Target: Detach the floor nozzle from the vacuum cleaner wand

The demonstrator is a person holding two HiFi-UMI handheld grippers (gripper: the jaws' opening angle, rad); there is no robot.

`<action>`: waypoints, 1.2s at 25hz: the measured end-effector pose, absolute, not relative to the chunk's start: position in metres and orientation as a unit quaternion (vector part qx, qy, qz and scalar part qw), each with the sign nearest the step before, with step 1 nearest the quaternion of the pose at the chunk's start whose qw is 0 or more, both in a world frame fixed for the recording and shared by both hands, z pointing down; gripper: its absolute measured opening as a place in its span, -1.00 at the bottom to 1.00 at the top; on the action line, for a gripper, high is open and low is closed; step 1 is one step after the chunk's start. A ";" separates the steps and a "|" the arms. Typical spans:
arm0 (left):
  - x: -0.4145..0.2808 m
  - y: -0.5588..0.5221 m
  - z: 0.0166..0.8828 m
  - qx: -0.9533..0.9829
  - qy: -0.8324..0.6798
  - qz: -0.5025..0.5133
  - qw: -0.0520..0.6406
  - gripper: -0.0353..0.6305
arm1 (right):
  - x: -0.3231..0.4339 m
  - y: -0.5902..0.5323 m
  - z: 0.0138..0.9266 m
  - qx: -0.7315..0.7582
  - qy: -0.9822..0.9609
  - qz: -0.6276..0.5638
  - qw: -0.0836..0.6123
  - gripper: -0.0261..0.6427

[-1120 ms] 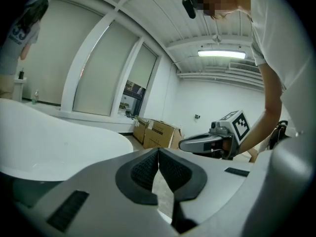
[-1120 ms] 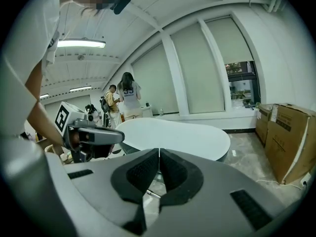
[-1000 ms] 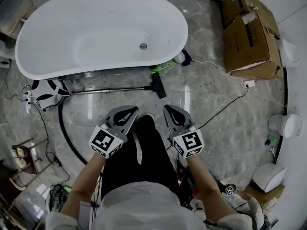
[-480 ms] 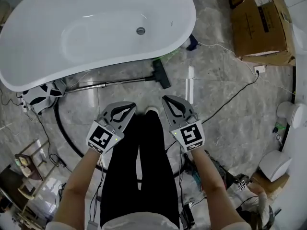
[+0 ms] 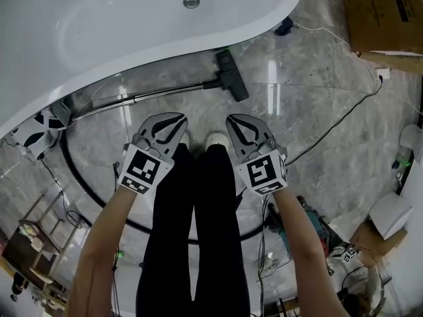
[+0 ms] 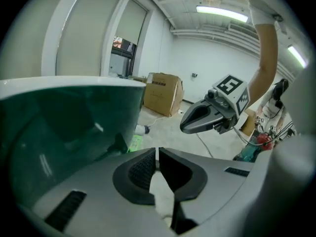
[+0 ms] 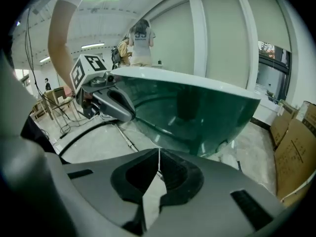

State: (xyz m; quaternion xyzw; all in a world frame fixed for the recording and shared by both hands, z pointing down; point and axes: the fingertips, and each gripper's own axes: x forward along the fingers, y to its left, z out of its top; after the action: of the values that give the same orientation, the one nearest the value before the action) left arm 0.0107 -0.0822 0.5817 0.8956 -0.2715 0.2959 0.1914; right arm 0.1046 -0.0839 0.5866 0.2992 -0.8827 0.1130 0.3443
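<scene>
Perhaps a mock bathroom in a studio hall: freestanding bathtub (image 5: pixel 99 18), marble floor (image 5: pixel 317 71), cardboard boxes (image 5: pixel 383 12), loose cables (image 5: pixel 334 129).

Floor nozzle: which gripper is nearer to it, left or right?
Right. In the head view the right gripper is directly below the floor nozzle; the left gripper is below and further left.

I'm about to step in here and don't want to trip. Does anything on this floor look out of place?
Yes: the vacuum wand lies flat along the bathtub, floor nozzle attached, and a black cable trails across the floor. Nothing looks spilled or broken.
</scene>
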 end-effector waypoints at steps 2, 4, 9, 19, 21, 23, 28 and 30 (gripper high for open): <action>0.008 -0.080 0.621 0.883 -0.276 0.327 0.194 -0.86 | 0.106 -0.081 0.624 0.286 -0.879 0.106 0.366 -0.87; 0.007 -0.074 0.660 0.875 -0.268 0.352 0.197 -0.86 | 0.106 -0.079 0.658 0.270 -0.878 0.100 0.381 -0.87; 0.000 -0.078 0.739 0.857 -0.253 0.413 0.174 -0.86 | 0.104 -0.088 0.733 0.237 -0.877 0.080 0.410 -0.87; -0.004 -0.094 0.870 0.831 -0.185 0.510 0.119 -0.59 | 0.086 -0.107 0.863 0.165 -0.859 0.035 0.484 -0.85; -0.005 -0.095 0.892 0.822 -0.172 0.527 0.129 -0.41 | 0.082 -0.111 0.883 0.148 -0.853 0.021 0.500 -0.72; -0.008 -0.095 0.909 0.813 -0.156 0.546 0.127 -0.32 | 0.078 -0.114 0.902 0.130 -0.845 0.011 0.518 -0.44; -0.013 -0.096 0.942 0.798 -0.120 0.582 0.100 -0.21 | 0.079 -0.114 0.948 0.080 -0.813 -0.034 0.575 -0.22; -0.014 -0.095 0.958 0.788 -0.108 0.598 0.099 -0.21 | 0.080 -0.113 0.964 0.059 -0.799 -0.060 0.595 -0.21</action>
State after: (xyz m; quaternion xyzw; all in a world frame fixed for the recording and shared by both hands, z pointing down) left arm -0.0143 -0.0951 0.9583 0.7883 -0.1079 0.5976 0.0989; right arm 0.0804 -0.1126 0.9642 0.0587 -0.7995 -0.0597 0.5948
